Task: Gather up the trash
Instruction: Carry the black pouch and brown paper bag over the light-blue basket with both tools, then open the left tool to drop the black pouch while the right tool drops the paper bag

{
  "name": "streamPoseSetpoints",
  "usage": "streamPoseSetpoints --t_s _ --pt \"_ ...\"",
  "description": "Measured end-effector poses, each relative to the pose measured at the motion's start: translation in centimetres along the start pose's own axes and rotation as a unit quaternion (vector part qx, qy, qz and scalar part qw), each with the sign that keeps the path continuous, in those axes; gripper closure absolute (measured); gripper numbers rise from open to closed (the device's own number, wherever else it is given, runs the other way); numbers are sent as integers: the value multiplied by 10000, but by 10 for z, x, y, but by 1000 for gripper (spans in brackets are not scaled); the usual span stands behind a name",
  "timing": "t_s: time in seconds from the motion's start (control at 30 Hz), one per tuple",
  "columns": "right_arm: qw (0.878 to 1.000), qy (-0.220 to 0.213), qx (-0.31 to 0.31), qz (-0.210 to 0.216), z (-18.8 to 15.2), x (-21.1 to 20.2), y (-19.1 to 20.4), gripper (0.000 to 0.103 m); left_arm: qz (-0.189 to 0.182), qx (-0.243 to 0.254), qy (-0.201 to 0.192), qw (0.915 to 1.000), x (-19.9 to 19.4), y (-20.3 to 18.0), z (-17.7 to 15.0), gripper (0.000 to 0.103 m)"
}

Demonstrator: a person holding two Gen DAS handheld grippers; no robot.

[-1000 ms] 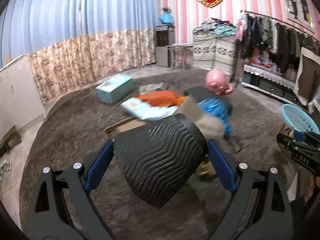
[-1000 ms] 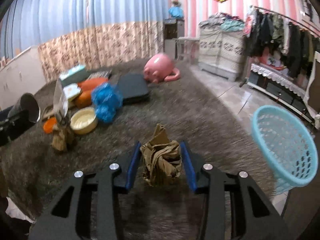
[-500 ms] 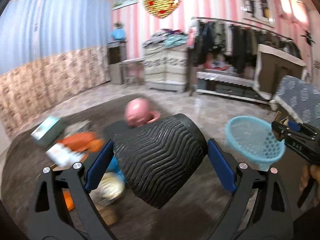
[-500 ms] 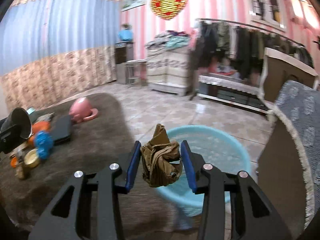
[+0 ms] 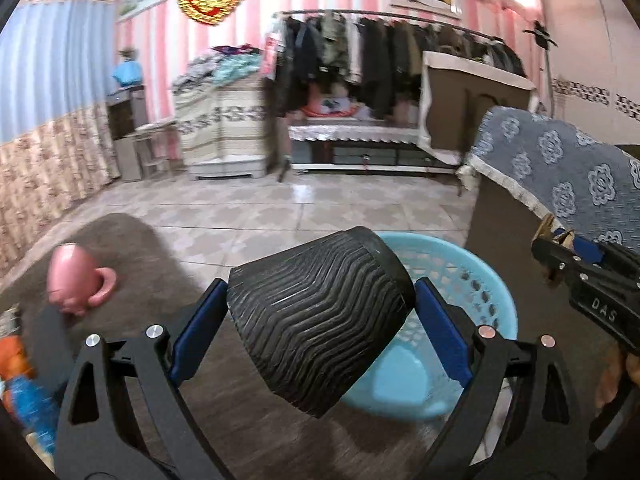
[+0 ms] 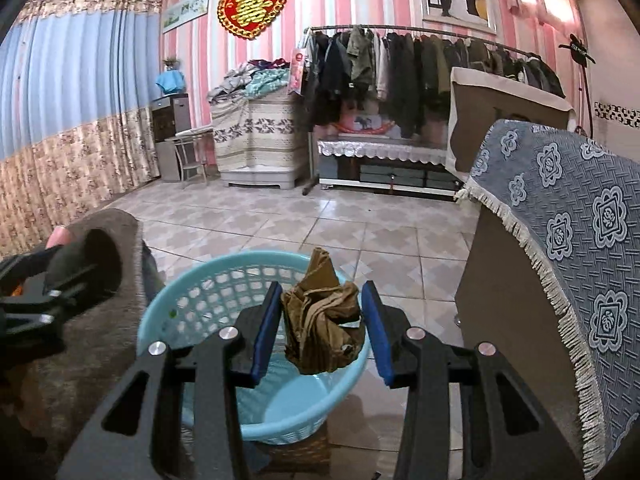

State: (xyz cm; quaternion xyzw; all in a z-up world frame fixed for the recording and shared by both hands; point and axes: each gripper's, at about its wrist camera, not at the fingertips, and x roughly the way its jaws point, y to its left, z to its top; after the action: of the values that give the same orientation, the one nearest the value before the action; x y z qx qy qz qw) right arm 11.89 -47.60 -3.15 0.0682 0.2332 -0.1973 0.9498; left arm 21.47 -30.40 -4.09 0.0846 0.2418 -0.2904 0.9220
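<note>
I have both loads over the drop point now. My left gripper (image 5: pixel 320 322) is clamped across a black ribbed cup (image 5: pixel 320 320), its blue pads pressed on either side of the wall, and the cup lies tilted with its wide mouth pointing away from me and up to the right. I grip it side-on like that because the body is wide and tapered; a squeeze across the middle keeps it from sliding out. My right gripper (image 6: pixel 322 334) is closed on a crumpled brown paper wad (image 6: pixel 322 328), both pads biting into the folds, with a peak of paper sticking up above the pads.

The blue basket (image 6: pixel 192 292) is the target (it sits on a low brown stand just off the edge of the brown rug (image 6: pixel 104 320), on the tiled floor). In the right view the wad hangs directly over the basket's open mouth, so I judge that piece is ready to let go. In the left view the cup blocks most of the basket, with only the far rim and latticed wall showing behind and to the right of it; I read the cup as at the near-left edge rather than centred.

Both grippers angle gently downward towards the basket, side by side, the right one visible at the edge of the left view. The pink pot (image 5: pixel 76 280) lies behind on the rug, untouched.
</note>
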Motion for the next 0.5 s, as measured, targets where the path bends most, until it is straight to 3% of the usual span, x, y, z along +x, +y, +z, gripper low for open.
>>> streamPoseSetpoints --t_s 0.23,0.5 --pt "9999 101 94 -92 -8 18 -19 62 -332 212 207 9990 58 -34 11 13" --pt "9997 185 132 -99 -17 28 -17 62 -491 107 246 9984 66 -19 26 5"
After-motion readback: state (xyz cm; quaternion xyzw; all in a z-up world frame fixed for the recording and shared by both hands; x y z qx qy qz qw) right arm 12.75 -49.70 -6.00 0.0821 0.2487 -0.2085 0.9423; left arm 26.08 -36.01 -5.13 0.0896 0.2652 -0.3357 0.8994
